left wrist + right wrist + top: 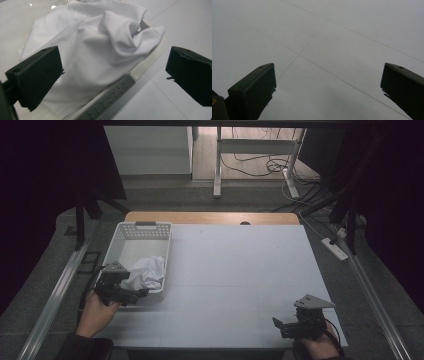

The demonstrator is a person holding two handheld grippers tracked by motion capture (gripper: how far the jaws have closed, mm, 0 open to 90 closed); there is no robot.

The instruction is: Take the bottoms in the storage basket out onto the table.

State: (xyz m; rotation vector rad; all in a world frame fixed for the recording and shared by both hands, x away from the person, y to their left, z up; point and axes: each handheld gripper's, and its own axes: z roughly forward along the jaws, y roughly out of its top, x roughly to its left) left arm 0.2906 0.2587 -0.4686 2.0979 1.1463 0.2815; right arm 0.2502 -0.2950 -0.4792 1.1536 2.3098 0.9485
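A crumpled white cloth (146, 273) lies in the near end of a white plastic basket (131, 232), bunched up against the near wall, with one fold reaching over the rim in the left gripper view (100, 45). The basket's far half looks bare to me from the high view. It sits at the left side of the white table (240, 270), its long side running away from me, a grey handle at its far rim.

My left gripper (135, 295) hovers at the basket's near edge, pointing toward the cloth. In its own view I see its jaws spread wide, one over the cloth and the other out over the table beyond the basket's rim (140, 72); neither touches the fabric as far as I can tell. The left hand (95, 312) grips it from below, at the table's near left corner.

My right gripper (280, 326) is well apart from all this, at the near right of the table, held by the right hand (320, 345). Its jaws are also spread wide, with nothing between them, and they look along bare tabletop (324, 45) crossed by thin seam lines.

Beyond the table's wooden far edge (210, 217) I see grey floor, a desk frame (220, 165) and loose cables (280, 167).
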